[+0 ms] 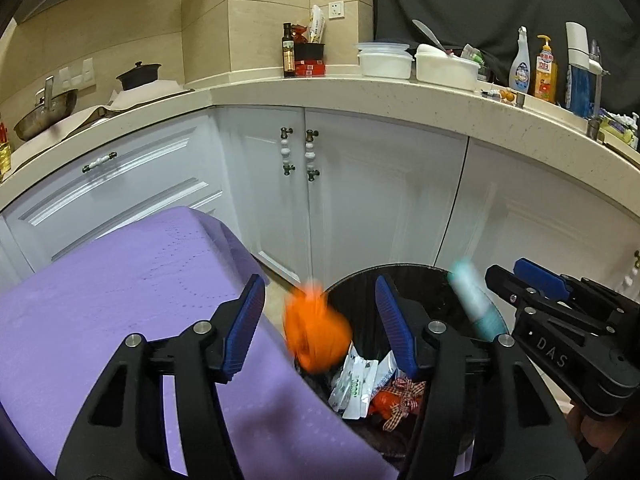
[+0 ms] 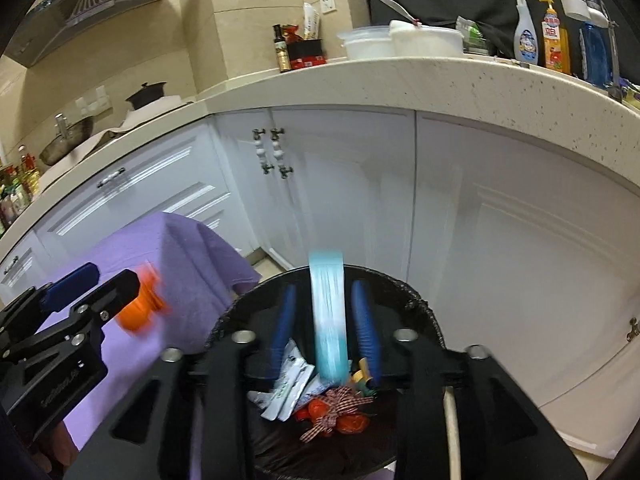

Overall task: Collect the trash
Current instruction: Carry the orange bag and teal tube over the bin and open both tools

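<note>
Left hand-held gripper (image 1: pixel 320 328): blue-padded jaws spread wide, nothing between the pads. A blurred orange crumpled item (image 1: pixel 316 330) sits in mid-air in the gap between them, touching neither pad, above the near-left rim of the round black bag-lined trash bin (image 1: pixel 420 276).

Right hand-held gripper (image 2: pixel 325 320): jaws parted. A blurred teal-and-white wrapper strip (image 2: pixel 329 320) hangs upright between the pads with clearance on both sides, over the bin opening.

Inside the bin, below both grippers: white sachets with green print (image 2: pixel 288 390) and a red-checked ribbon bow (image 2: pixel 338 408) on red scraps.

A purple cloth-covered surface (image 1: pixel 120 300) lies left of the left gripper, just beside the bin. White cabinet doors (image 1: pixel 360 200) stand beyond both grippers.
</note>
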`<state>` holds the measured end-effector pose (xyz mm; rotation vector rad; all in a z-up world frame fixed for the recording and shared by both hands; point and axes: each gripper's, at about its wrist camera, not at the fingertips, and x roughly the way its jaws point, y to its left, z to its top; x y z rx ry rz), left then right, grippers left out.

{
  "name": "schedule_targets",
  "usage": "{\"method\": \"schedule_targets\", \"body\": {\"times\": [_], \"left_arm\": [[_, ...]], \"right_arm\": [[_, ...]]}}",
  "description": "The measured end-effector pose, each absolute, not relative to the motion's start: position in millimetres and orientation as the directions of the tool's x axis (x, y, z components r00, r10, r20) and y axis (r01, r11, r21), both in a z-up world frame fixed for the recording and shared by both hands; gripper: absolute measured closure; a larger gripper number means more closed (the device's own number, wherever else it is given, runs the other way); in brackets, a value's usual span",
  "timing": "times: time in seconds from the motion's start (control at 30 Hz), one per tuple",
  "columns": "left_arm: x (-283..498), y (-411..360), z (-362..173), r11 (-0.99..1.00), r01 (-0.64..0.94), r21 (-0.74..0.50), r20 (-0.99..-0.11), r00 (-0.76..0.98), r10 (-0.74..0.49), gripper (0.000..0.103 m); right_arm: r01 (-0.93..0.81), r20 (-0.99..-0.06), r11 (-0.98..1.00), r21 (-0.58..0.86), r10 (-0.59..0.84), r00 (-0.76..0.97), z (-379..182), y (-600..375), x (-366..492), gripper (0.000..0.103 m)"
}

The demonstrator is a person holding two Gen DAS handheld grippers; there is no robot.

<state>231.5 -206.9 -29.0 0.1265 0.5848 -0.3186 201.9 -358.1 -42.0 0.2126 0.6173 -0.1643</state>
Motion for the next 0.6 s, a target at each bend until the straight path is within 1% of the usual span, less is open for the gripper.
{"method": "schedule_targets", "body": {"times": [0.1,0.27,0.33,0.4,0.5,0.6], "left_arm": [[234,-210,-31,0.943,0.332,0.028,-0.569,0.781,-0.258,0.044],[229,-206,-25,0.944,0.329,0.031,-0.558,0.789,-0.257,0.043],[226,-201,-22,0.946,0.323,0.029,-0.551,0.795,-0.254,0.041],[222,-197,-18,0.949,0.313,0.025,-0.545,0.8,-0.25,0.036],[216,-189,-12,0.955,0.297,0.019,-0.535,0.81,-0.241,0.035],[209,-178,-7,0.96,0.28,0.02,-0.526,0.819,-0.228,0.033]], "right_arm": [[0.221,-0.585,0.964,0.15,-0.094,0.806,-41,-360,201,0.067],[0.229,-0.571,0.963,0.144,-0.108,0.814,-35,-358,194,0.063],[0.23,-0.564,0.963,0.138,-0.115,0.818,-32,-357,192,0.058],[0.229,-0.557,0.964,0.134,-0.118,0.822,-28,-354,188,0.055],[0.227,-0.548,0.966,0.127,-0.122,0.828,-23,-350,183,0.049],[0.219,-0.538,0.968,0.126,-0.119,0.834,-18,-346,180,0.046]]}}
